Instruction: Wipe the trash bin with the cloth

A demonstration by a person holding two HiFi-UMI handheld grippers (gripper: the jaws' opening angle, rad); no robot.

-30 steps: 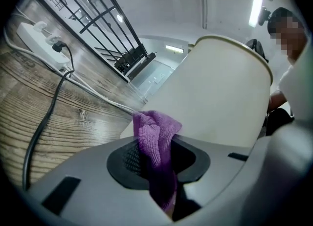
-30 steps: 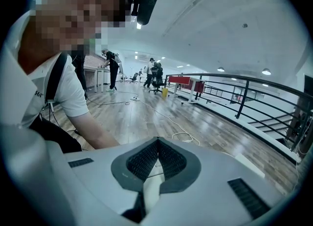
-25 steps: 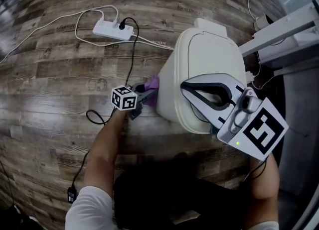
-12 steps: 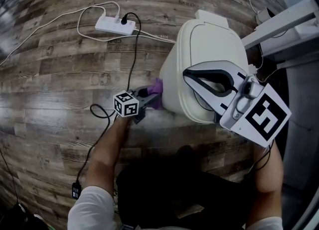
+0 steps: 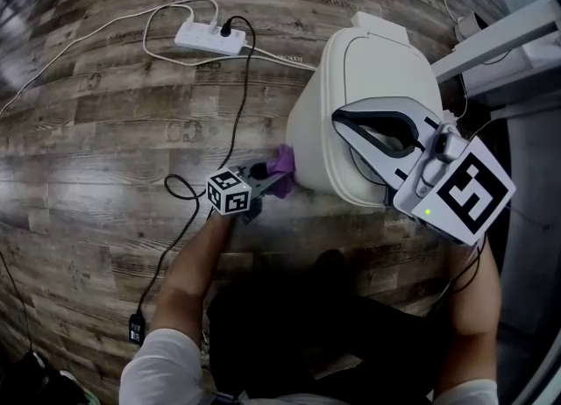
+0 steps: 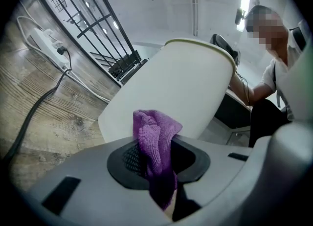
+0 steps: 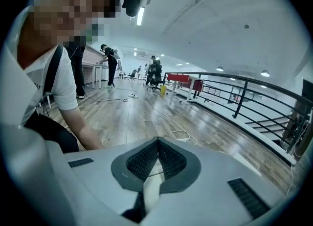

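Observation:
The cream trash bin stands on the wood floor, its lid down. My left gripper is level at the bin's lower left side, shut on a purple cloth that lies against the bin wall. In the left gripper view the cloth stands up between the pads, with the bin's wall right behind it. My right gripper lies across the lid, jaws shut and tilted down. In the right gripper view its pads meet, and only a thin cream strip shows in the slit under them.
A white power strip with white and black cables lies on the floor beyond the bin. A white frame stands at the right. A black railing runs behind the bin. The person's arm holds the left gripper.
The left gripper has slid the cloth along the bin's side toward the near corner. The right gripper has stayed on the lid.

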